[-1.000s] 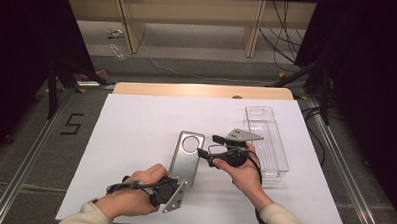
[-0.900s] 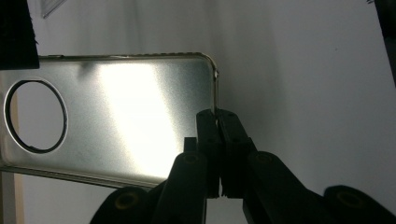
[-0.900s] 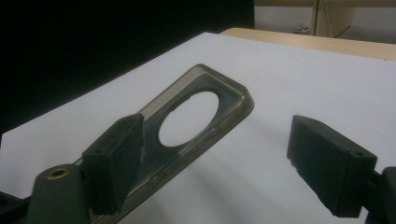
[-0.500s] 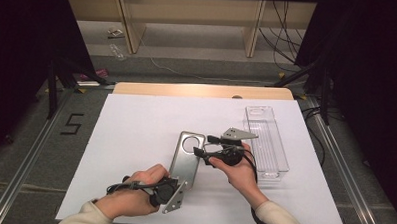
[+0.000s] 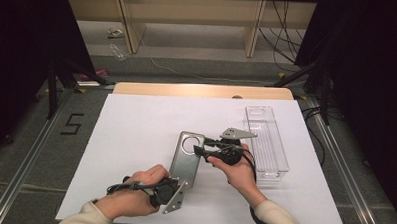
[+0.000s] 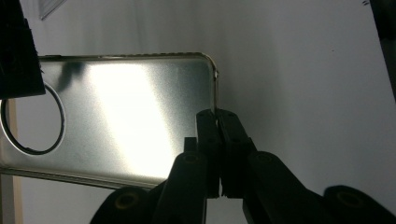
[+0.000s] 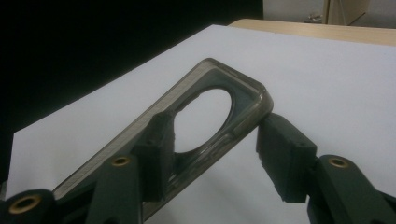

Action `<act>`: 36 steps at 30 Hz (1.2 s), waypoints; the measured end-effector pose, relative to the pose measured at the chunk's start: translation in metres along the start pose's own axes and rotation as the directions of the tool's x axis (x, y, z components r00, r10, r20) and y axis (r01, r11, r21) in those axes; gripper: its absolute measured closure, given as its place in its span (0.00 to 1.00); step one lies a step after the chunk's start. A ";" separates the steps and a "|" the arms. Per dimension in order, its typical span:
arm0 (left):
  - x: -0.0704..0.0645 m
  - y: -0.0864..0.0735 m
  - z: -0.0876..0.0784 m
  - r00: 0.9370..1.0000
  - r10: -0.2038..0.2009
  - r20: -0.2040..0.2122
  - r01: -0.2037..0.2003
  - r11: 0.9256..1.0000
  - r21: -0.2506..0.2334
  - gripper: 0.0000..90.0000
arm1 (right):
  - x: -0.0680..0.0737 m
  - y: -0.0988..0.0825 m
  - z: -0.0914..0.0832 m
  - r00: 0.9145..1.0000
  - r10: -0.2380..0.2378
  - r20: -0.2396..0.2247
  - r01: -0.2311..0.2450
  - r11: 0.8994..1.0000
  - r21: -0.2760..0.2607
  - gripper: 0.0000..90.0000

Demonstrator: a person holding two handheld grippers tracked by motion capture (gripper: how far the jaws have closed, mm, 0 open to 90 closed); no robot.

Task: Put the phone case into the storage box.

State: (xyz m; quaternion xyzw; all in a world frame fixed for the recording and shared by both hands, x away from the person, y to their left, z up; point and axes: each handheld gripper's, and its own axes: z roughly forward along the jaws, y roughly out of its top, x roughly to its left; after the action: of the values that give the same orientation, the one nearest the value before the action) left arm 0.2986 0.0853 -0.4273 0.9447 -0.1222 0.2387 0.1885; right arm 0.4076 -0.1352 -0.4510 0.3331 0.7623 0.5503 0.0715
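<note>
Left gripper (image 5: 180, 187) is clamped on the near corner of the metal lid (image 5: 187, 159) in the high view; I see my left hand (image 5: 131, 194) low at the near table edge, grey plate hanging under the gripper. Lid lies lengthwise on the white table (image 5: 135, 135), round hole at its far end, roughly mid-table. Right gripper (image 5: 199, 146) comes in from the right at the far end of the lid, jaws half open and straddling the hole-end edge; they have just been closing, lid edge between them. Right hand (image 5: 237, 171) sits behind it. Clear plastic tray (image 5: 266, 139) lies to the right of the lid, well apart from it, just beyond the right hand.

Left gripper view: left gripper (image 6: 217, 121) jaws are pressed together on the thin rim of the lid (image 6: 126, 112), just below a rounded corner. Lid face is bright brushed metal, hole at left. Grip looks firm, no gap visible beside the rim.

Right gripper view: right gripper (image 7: 215, 140) is partly closed with the lid (image 7: 243, 107) end between the jaws. One pad sits on or against the lid by the hole; the other pad stands just off the rounded corner, and I can't tell whether it touches. I read no pinch. Lid end looks tilted up off the table here.
</note>
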 end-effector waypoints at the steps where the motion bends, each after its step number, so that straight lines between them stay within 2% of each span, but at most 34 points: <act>1: 0.000 0.000 0.000 1.000 0.002 0.001 -0.002 1.000 0.000 0.98 | 0.000 0.000 0.000 1.000 0.000 -0.001 0.000 1.000 0.002 0.56; 3: 0.000 0.000 0.000 1.000 0.006 0.000 -0.006 1.000 0.000 0.98 | 0.001 0.001 0.000 1.000 0.007 -0.004 -0.007 1.000 0.015 0.59; 11: 0.000 0.000 0.003 1.000 0.008 -0.001 -0.008 1.000 -0.001 0.98 | 0.006 0.005 -0.004 0.999 0.041 -0.005 -0.041 0.999 0.001 0.69; 18: 0.000 -0.002 0.008 1.000 0.001 -0.001 -0.001 1.000 0.000 0.98 | 0.011 0.010 -0.007 0.995 0.102 -0.016 -0.102 0.995 -0.021 0.80; 25: 0.001 -0.004 0.011 1.000 -0.009 0.005 0.009 1.000 -0.003 0.98 | 0.017 0.013 -0.011 0.988 0.149 -0.034 -0.150 0.988 -0.046 0.86; 29: 0.001 -0.005 0.012 1.000 -0.031 0.005 0.031 0.999 -0.013 0.97 | 0.019 0.015 -0.012 0.983 0.175 -0.050 -0.177 0.983 -0.054 0.88; 32: 0.002 -0.006 0.012 0.998 -0.065 0.013 0.066 0.997 -0.044 0.96 | 0.019 0.016 -0.013 0.981 0.181 -0.069 -0.186 0.981 -0.062 0.92; 33: 0.003 -0.006 0.012 0.998 -0.069 0.009 0.069 0.996 -0.050 0.95 | 0.020 0.017 -0.014 0.993 0.121 -0.014 -0.122 0.991 -0.049 0.92; 34: 0.004 -0.007 0.011 0.997 -0.074 0.009 0.074 0.996 -0.054 0.95 | 0.020 0.017 -0.015 0.992 0.123 -0.020 -0.124 0.991 -0.055 0.92; 35: 0.003 -0.009 0.012 0.994 -0.113 -0.002 0.112 0.990 -0.084 0.94 | 0.018 0.016 -0.015 0.984 0.172 -0.048 -0.174 0.983 -0.060 0.92; 36: 0.004 -0.010 0.011 0.992 -0.124 -0.006 0.123 0.988 -0.094 0.94 | 0.017 0.017 -0.016 0.983 0.179 -0.048 -0.182 0.981 -0.066 0.92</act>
State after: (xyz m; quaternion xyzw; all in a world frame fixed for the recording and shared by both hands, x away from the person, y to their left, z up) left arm 0.3095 0.0890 -0.4369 0.9393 -0.0733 0.2261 0.2475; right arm 0.3939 -0.1347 -0.4256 0.3864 0.7105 0.5878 0.0170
